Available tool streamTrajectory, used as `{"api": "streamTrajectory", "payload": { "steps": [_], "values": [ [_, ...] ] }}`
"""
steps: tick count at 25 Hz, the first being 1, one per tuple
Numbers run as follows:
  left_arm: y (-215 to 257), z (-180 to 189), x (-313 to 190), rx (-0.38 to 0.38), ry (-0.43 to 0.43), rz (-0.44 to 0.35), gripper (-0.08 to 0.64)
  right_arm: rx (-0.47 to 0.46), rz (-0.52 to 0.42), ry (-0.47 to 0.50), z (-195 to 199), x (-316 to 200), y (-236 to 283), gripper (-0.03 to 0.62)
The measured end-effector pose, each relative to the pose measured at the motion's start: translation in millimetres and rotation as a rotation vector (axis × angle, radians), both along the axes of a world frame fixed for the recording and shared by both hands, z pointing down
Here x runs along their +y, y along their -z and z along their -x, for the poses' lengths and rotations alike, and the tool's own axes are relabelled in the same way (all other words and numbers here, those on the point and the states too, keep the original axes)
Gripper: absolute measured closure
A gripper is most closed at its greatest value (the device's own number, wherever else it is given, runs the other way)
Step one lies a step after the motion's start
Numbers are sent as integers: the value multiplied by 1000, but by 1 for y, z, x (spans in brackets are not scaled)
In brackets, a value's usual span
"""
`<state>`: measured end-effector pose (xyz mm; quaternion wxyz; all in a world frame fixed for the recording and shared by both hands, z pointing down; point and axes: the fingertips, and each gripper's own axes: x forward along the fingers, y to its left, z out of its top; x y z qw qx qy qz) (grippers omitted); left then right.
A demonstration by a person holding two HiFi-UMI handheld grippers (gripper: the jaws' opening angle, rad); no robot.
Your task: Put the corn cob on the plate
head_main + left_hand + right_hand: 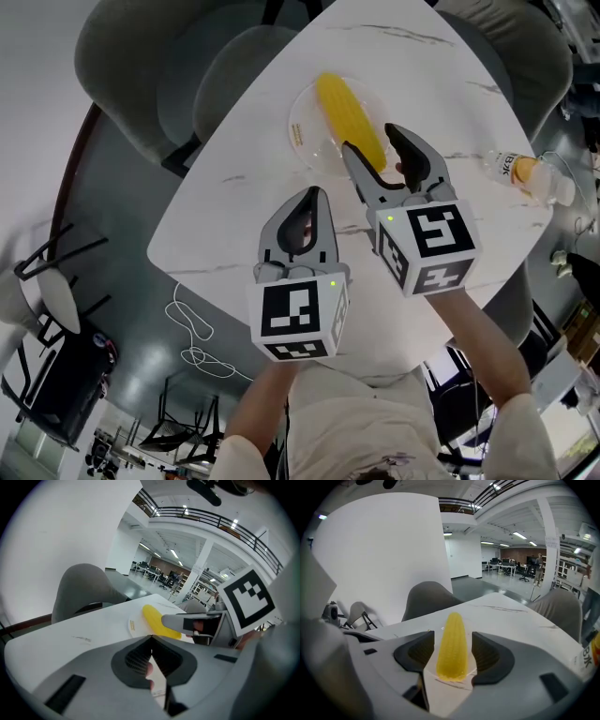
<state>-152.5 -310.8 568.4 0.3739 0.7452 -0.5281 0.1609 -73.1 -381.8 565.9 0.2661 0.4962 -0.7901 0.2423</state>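
Here we see the corn cob lying on the plate, upper centre; our right tongs gape around its near end; our left tongs are clenched, empty.

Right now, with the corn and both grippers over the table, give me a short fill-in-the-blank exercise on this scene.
1. The corn cob lies on a clear ____.
2. The left gripper has its jaws ____, holding nothing.
3. The right gripper has its jaws ____, the cob's near end between them.
4. Near the right edge of the table lies a plastic ____.
Missing words: plate; shut; open; bottle.
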Motion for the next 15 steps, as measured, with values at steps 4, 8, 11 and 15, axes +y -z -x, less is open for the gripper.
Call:
{"api": "streamTrajectory", "payload": {
  "steps": [4, 8, 11, 15],
  "values": [
    [8, -5, 10, -6, 2, -3, 551, -18, -15, -30, -9, 8, 12, 342],
    [16, -17, 21, -16, -12, -12, 551, -47, -27, -48, -20, 23, 23, 342],
    [20, -25, 23, -16, -5, -23, 551, -88, -69, -37, -27, 29, 36, 417],
    [27, -33, 35, -22, -8, -21, 551, -108, -102, -35, -38, 46, 47, 506]
  ]
}}
